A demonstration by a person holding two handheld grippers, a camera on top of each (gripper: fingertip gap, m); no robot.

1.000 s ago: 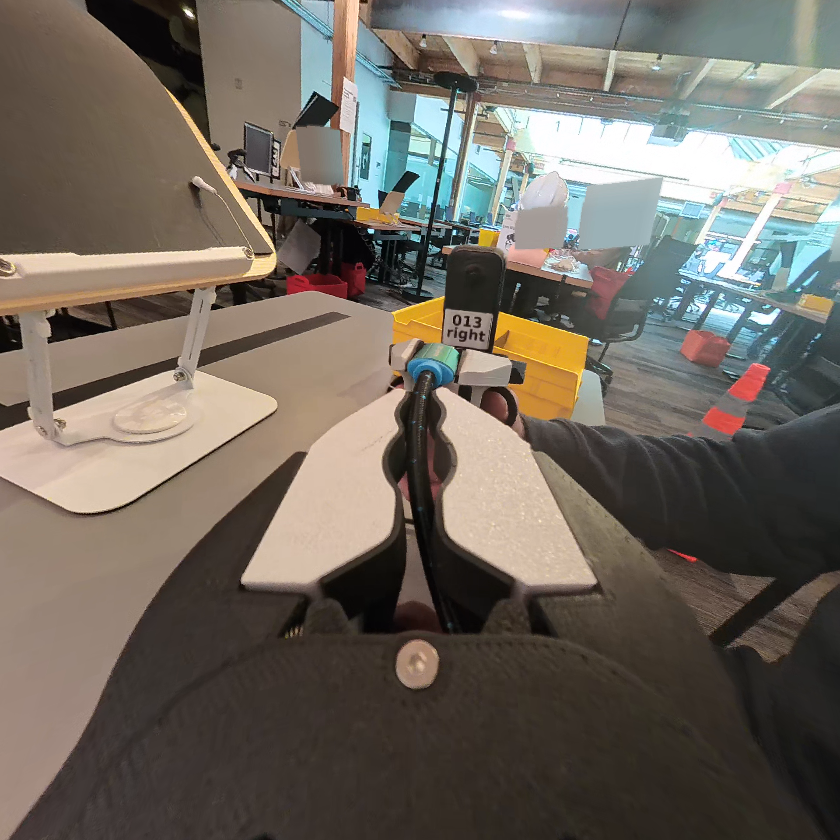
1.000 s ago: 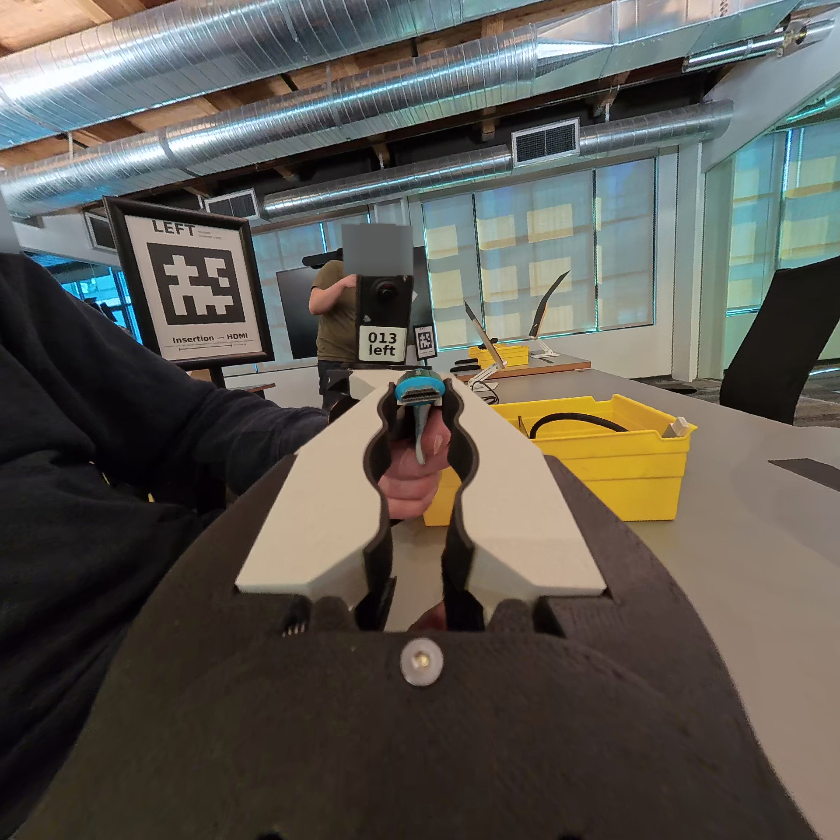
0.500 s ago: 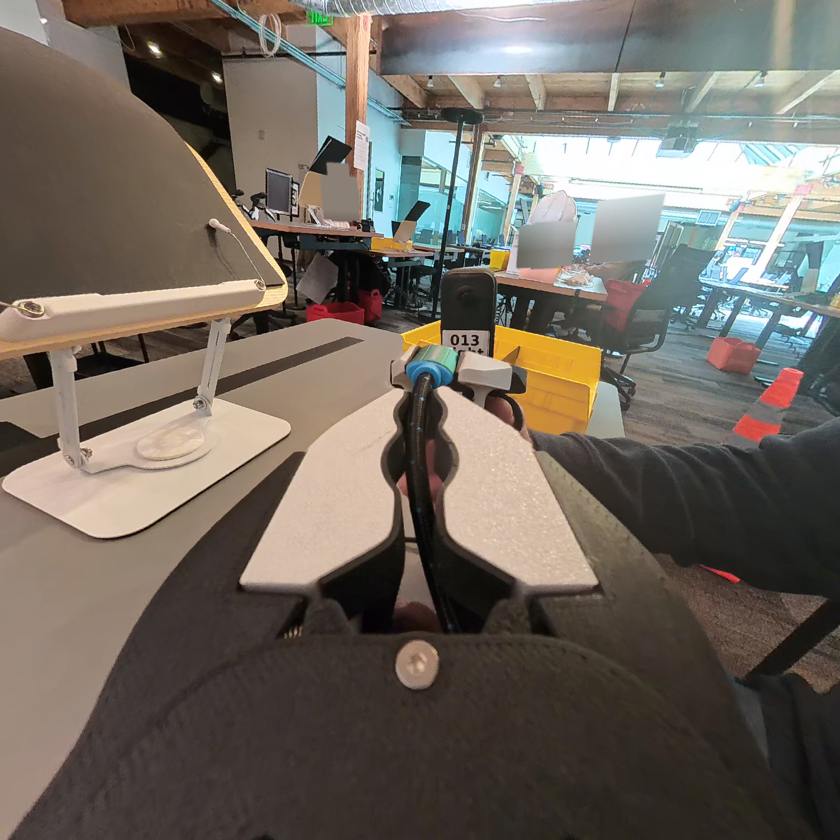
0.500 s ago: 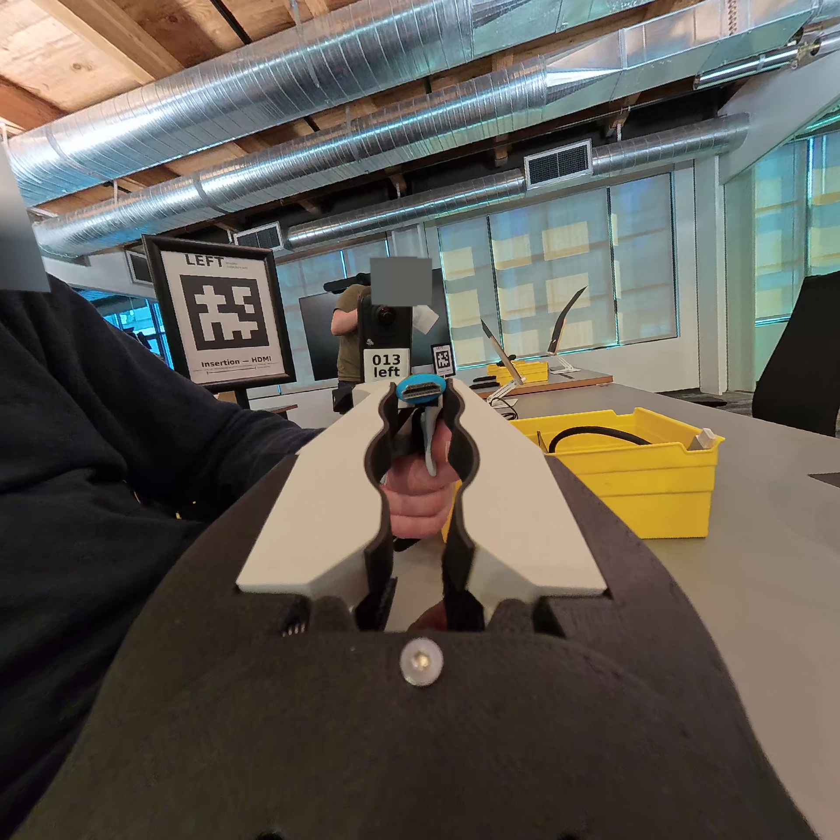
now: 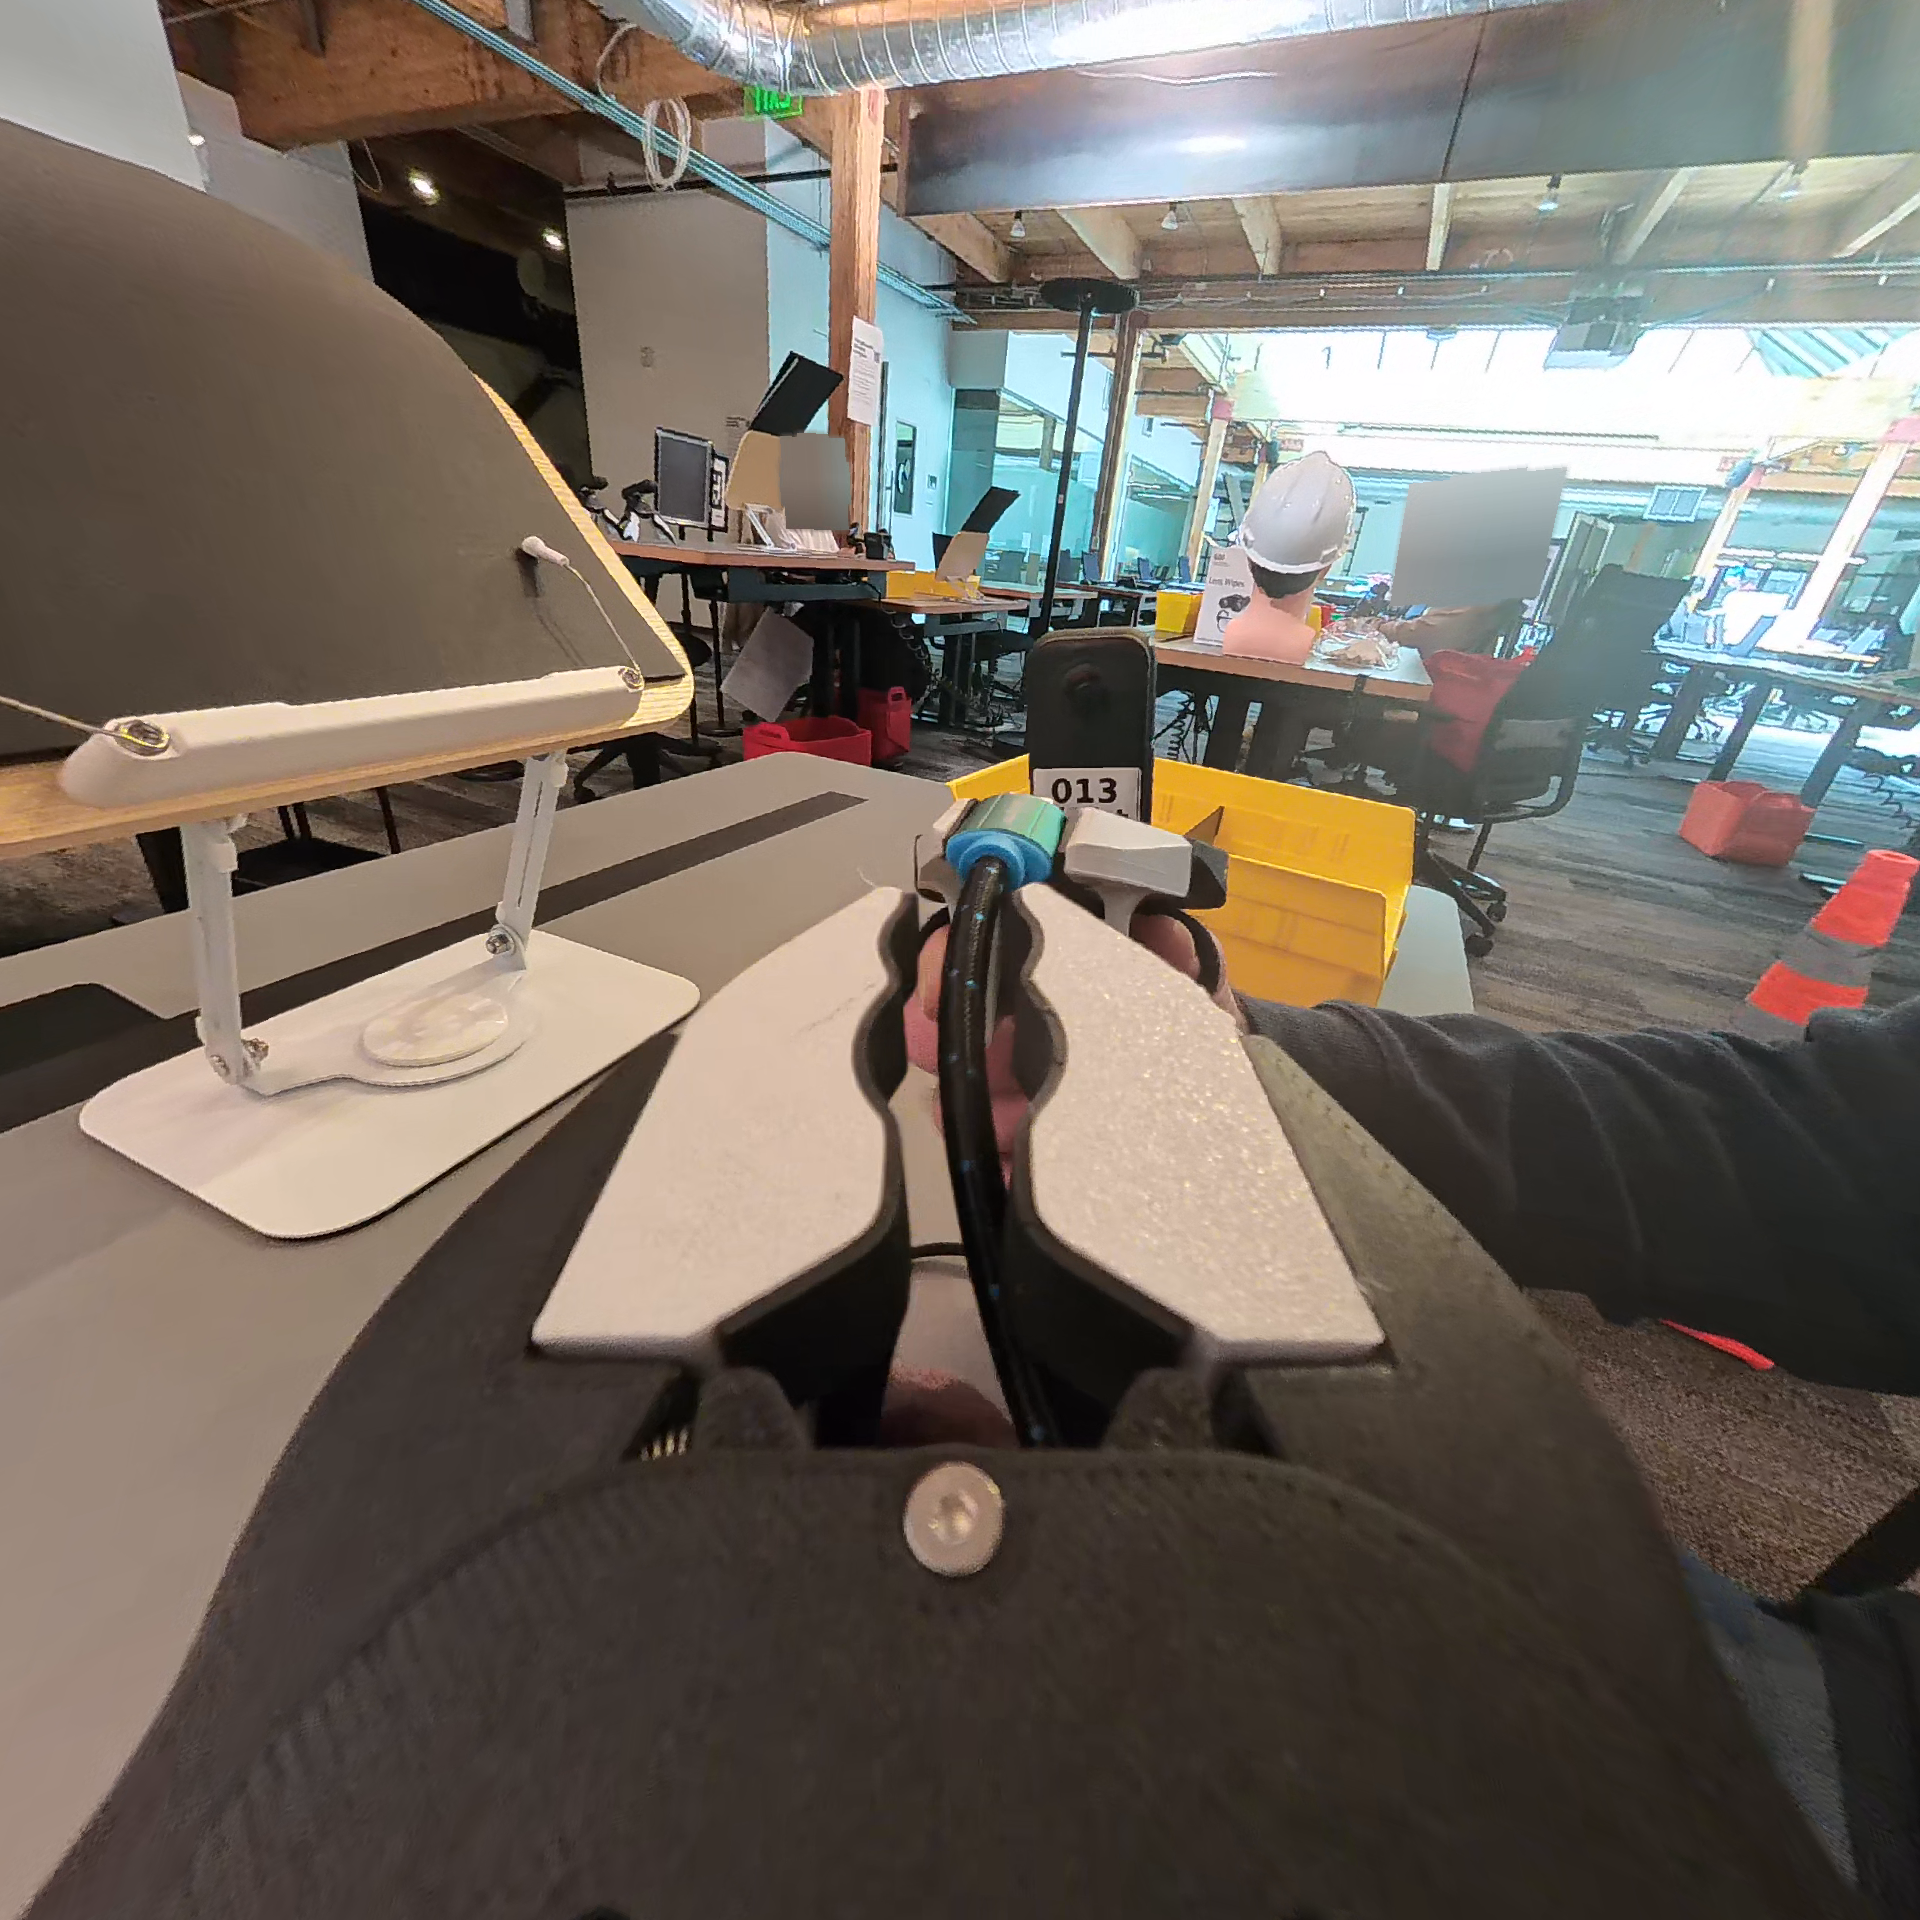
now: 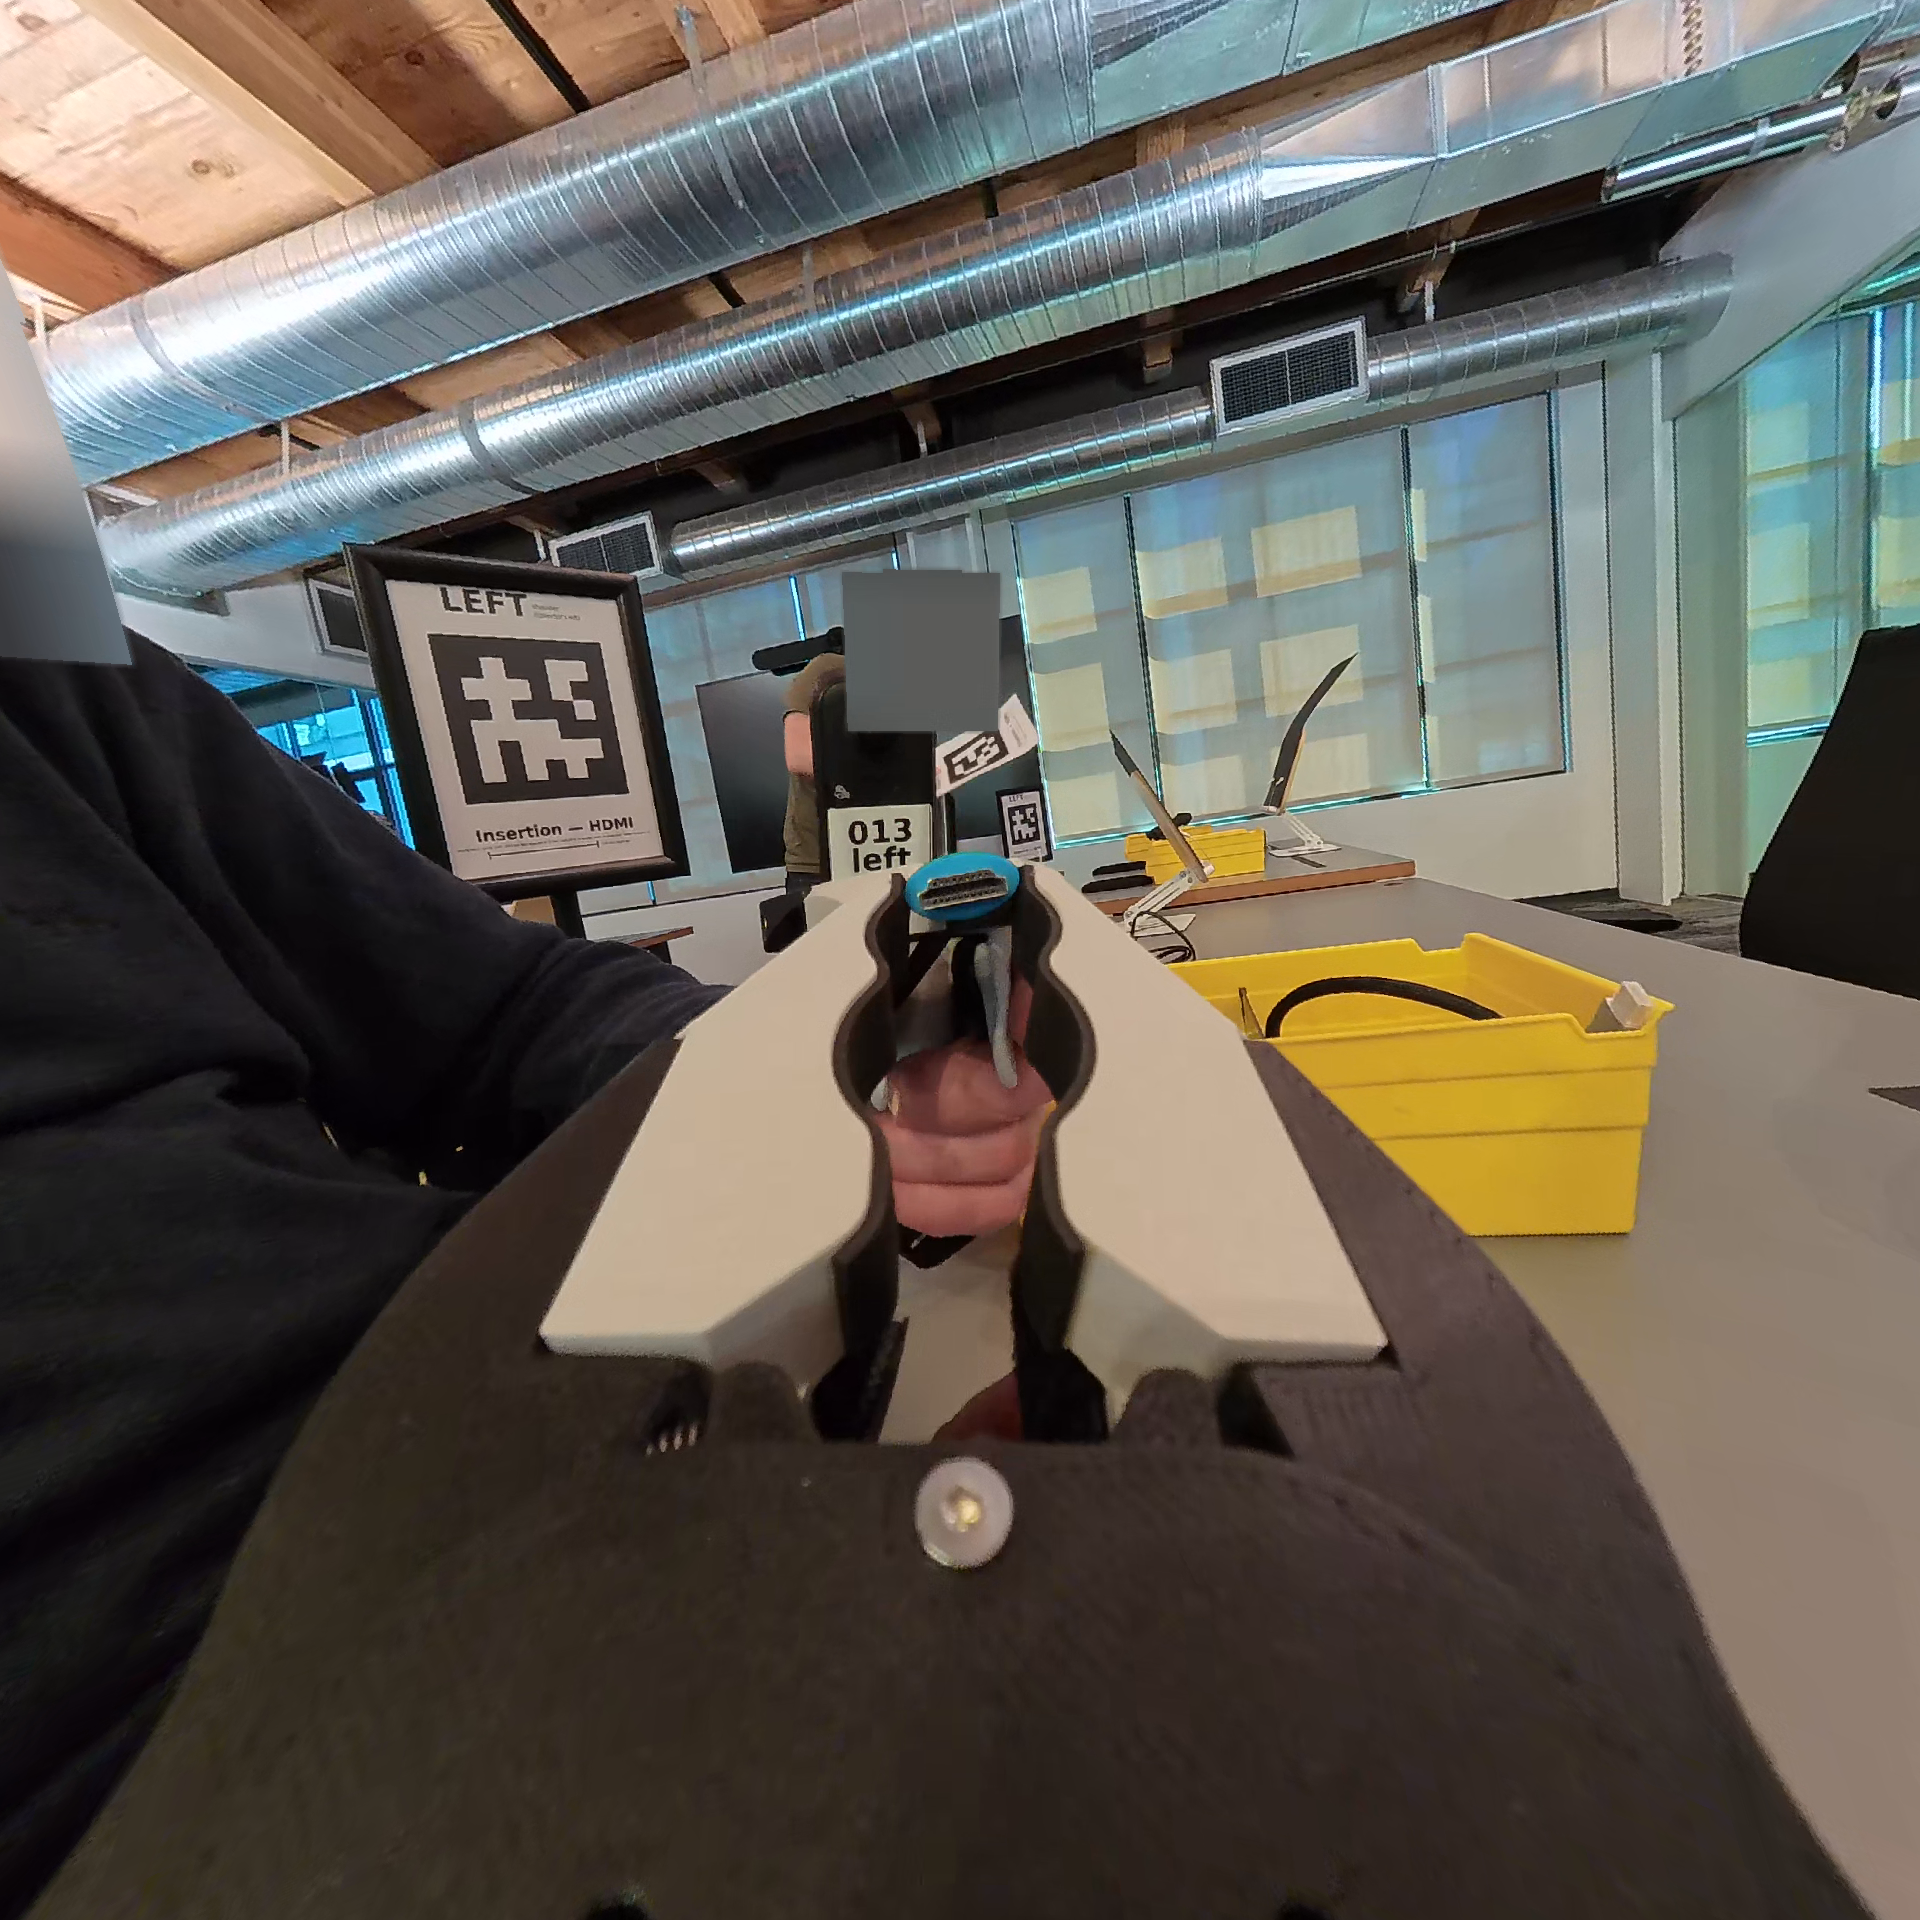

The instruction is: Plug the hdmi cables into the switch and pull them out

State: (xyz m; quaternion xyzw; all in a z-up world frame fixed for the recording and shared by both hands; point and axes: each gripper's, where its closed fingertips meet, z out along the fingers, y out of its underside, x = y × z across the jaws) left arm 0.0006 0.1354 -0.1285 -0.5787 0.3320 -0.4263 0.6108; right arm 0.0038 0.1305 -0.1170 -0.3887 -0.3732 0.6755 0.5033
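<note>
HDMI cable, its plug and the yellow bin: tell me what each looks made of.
The HDMI cable has a black braided sleeve flecked with blue, likely woven nylon, matte; the weave texture shows. The plug has a shiny metal shell in a smooth blue boot, probably moulded plastic or rubber. The yellow bin looks like moulded plastic, slightly glossy, with uniform colour and stepped walls.

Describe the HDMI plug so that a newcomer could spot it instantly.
Start from the yellow bin on the grey table, then look left to the right gripper. Between its white fingers sits the HDMI plug, blue-collared with its metal mouth facing the camera.
</note>
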